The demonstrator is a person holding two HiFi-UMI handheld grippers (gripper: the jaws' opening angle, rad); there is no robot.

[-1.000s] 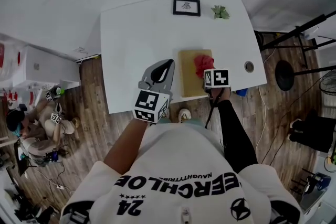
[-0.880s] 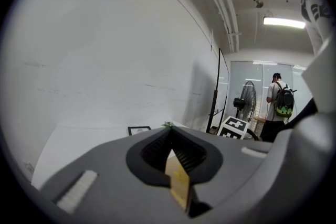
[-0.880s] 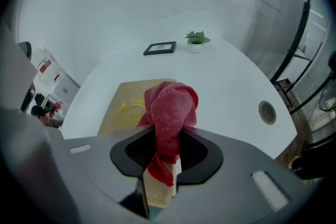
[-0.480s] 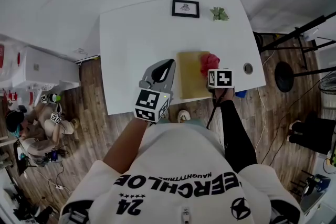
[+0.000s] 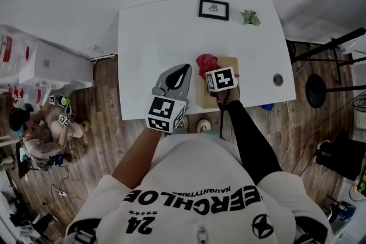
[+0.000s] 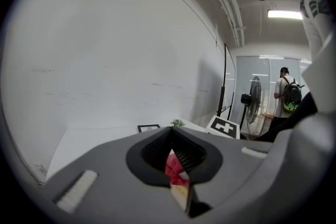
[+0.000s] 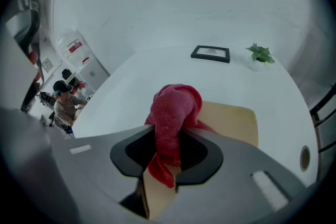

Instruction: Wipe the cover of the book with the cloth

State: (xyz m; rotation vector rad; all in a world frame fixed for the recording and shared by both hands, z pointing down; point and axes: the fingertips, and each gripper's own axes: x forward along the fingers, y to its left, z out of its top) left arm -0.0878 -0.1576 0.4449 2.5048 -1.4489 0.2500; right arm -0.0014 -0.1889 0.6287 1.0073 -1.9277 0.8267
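Observation:
A tan book (image 5: 230,64) lies near the front edge of the white table (image 5: 154,37). My right gripper (image 5: 208,69) is shut on a bunched red cloth (image 5: 205,62), which rests at the book's left part. In the right gripper view the cloth (image 7: 175,110) rises between the jaws, with the book's cover (image 7: 231,120) behind it. My left gripper (image 5: 182,72) hovers just left of the book, shut and holding nothing. Through its jaws' opening a sliver of the cloth (image 6: 173,168) and the book (image 6: 181,194) shows.
A small framed picture (image 5: 213,8) and a little potted plant (image 5: 250,17) stand at the table's far edge. A round cable hole (image 5: 278,79) sits near the right front corner. A person (image 5: 34,134) sits on the floor at left. Stands (image 5: 320,88) rise at right.
My right gripper has dragged the red cloth leftward across the cover, from the book's right edge to its left part. The left gripper has stayed where it was.

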